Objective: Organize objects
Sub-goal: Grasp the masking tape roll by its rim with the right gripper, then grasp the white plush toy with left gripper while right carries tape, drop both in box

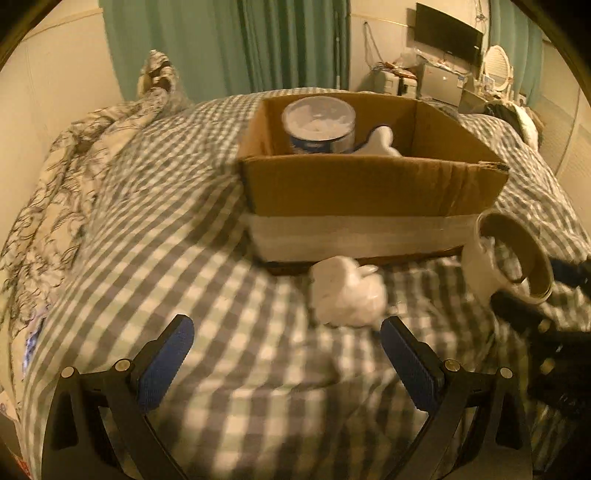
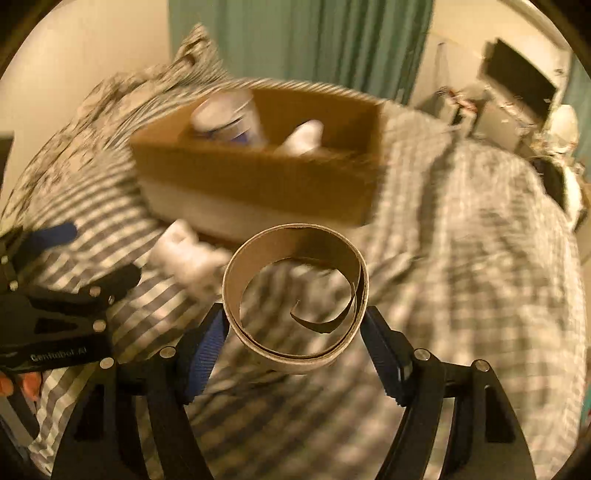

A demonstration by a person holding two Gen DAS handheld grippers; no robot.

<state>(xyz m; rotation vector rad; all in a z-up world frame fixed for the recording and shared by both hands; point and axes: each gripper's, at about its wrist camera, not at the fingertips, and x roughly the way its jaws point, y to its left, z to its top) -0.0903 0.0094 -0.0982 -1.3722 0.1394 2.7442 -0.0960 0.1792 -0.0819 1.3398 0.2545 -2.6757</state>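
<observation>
An open cardboard box (image 1: 369,184) sits on the checked bedspread; it also shows in the right wrist view (image 2: 266,184). Inside it stand a round tub with a white lid (image 1: 319,123) and a white object (image 1: 382,142). A crumpled white bundle (image 1: 345,293) lies on the bed in front of the box, just beyond my open, empty left gripper (image 1: 286,354). My right gripper (image 2: 295,336) is shut on a cardboard tape ring (image 2: 295,295) with a loose inner strip, held above the bed. The ring (image 1: 513,254) shows at the right of the left wrist view.
A rumpled patterned duvet (image 1: 74,166) is piled at the bed's left side. Green curtains (image 1: 229,44) hang behind. A TV (image 1: 448,35), a cluttered desk and a round mirror (image 1: 496,66) stand at the back right. The left gripper's body (image 2: 55,314) is at the left of the right wrist view.
</observation>
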